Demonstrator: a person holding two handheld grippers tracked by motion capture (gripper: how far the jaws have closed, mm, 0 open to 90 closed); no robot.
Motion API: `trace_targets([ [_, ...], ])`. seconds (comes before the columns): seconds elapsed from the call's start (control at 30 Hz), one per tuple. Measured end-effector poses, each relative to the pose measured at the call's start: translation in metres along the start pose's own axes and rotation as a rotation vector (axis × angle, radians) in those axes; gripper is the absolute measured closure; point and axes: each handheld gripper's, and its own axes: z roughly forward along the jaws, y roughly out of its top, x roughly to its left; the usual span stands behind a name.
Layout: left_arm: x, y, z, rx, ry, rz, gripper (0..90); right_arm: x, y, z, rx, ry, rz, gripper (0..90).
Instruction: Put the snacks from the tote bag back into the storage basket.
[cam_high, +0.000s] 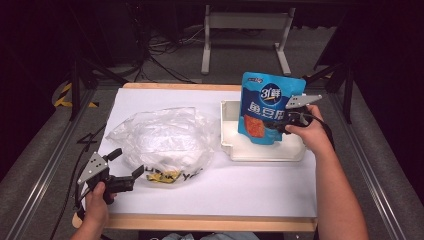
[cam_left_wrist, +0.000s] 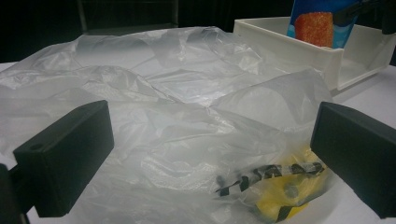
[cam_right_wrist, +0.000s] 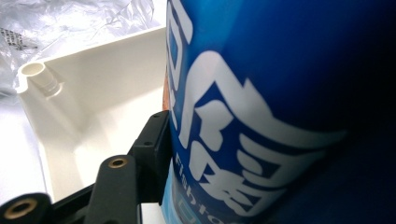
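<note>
The table (cam_high: 260, 192) has a flat white top with a light wood edge, and it sits in a dark room with a grey floor, black cables and a pale metal stand (cam_high: 245, 35) behind it. On the left side of the table lies a big clear plastic bag (cam_high: 165, 137) — thin, shiny and all crumpled, with something yellow with black marks (cam_left_wrist: 285, 193) showing through near its front. On the right side is a white plastic tray (cam_high: 227, 137), hard and smooth, with low walls and a round post in one corner. A blue snack pouch (cam_high: 267, 107) stands up tall in the tray — it is glossy, with big white letters and an orange picture. The right gripper (cam_high: 287, 120) is pinching the side of the pouch. The left gripper (cam_high: 127, 162) has its jaws spread wide, just beside the front of the bag, holding nothing
</note>
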Motion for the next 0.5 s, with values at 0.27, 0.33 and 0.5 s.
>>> trace_targets([
  [0.27, -0.0004, 0.0000, 0.0001, -0.001, -0.001, 0.001, 0.2, -0.0026, -0.0026, -0.0037, 0.036, -0.024, -0.005, 39.2],
  [0.33, -0.0003, 0.0000, 0.0001, -0.001, -0.001, 0.001, 0.2, -0.0049, -0.0049, -0.0065, 0.049, -0.038, 0.005, 35.9],
  [0.5, -0.0005, 0.0000, 0.0007, 0.004, -0.003, 0.003, 0.2, -0.0067, -0.0072, -0.0087, 0.028, -0.048, 0.025, 33.2],
])
